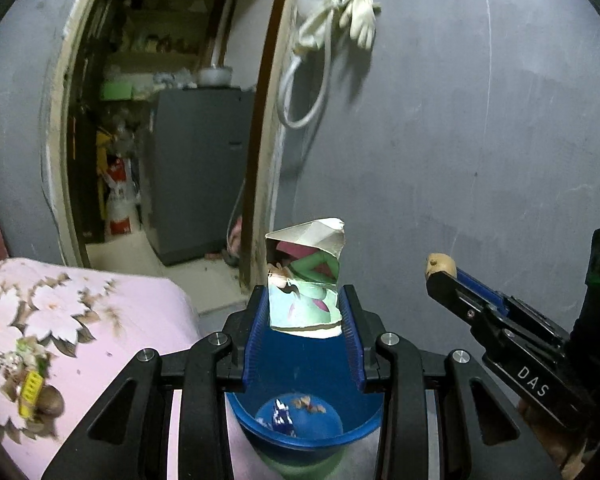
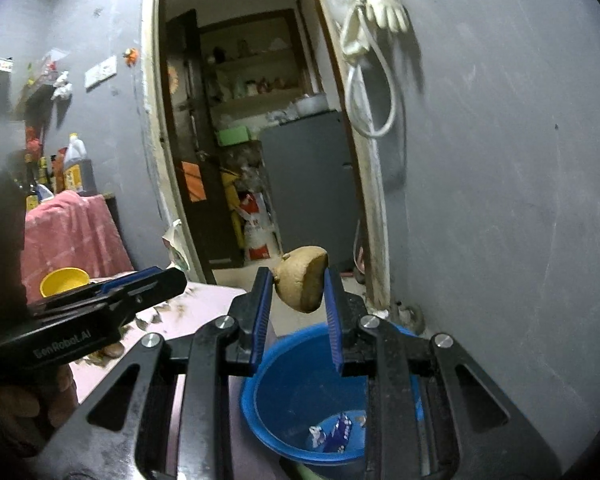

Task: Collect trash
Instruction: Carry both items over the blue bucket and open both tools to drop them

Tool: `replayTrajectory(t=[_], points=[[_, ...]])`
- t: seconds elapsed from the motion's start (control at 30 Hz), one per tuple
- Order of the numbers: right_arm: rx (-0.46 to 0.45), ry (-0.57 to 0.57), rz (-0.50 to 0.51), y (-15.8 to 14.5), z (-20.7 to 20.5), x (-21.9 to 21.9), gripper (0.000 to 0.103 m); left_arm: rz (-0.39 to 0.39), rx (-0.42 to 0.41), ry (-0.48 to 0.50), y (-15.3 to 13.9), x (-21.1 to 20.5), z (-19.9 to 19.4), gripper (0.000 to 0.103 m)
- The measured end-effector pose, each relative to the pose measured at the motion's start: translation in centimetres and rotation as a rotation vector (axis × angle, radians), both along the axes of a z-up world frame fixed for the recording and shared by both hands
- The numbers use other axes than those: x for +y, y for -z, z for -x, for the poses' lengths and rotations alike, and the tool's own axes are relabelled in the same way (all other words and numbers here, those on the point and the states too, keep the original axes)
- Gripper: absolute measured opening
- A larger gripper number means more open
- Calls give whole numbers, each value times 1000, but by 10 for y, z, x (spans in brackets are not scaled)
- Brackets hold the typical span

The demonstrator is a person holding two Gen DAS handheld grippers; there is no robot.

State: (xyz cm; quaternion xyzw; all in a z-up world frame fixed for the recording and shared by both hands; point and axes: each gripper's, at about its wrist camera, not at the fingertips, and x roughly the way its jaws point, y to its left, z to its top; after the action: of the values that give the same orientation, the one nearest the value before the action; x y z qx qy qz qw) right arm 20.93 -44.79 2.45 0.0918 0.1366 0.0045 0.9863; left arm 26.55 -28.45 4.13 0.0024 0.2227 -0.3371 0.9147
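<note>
Left gripper (image 1: 305, 312) at lower centre pinches a light, crushable carton (image 1: 306, 276) by its lower edge, right gripper (image 2: 296, 300) clamps a firm brown lump (image 2: 302, 282) mid-frame; my bin (image 2: 296, 376) sits below both.

Left hand-held gripper (image 1: 305, 312): matte black angular frame with triangular cut-outs in the outer arms, four round silver screw heads across the linkage, and two flat fingers (image 1: 350, 336) lined with ribbed blue pads; its side carries white lettering that reads roughly "GenRobot.AI", seen in the right wrist view. Right hand-held gripper (image 2: 296, 300): same black frame, same silver screws, same blue ribbed pads (image 2: 334, 320), with white letters "DAS" on its side and a small green light glowing on the dark body behind it.
</note>
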Motion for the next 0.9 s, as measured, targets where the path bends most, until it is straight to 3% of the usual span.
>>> replayTrajectory(t=[0.27, 0.53, 0.9], points=[[90, 20, -38, 32, -18, -16, 52, -88, 124, 14, 42, -24, -26, 31], [177, 35, -79, 58, -34, -25, 53, -127, 208, 14, 75, -30, -46, 32], [253, 53, -88, 75, -46, -27, 55, -163, 260, -6, 93, -29, -59, 38]])
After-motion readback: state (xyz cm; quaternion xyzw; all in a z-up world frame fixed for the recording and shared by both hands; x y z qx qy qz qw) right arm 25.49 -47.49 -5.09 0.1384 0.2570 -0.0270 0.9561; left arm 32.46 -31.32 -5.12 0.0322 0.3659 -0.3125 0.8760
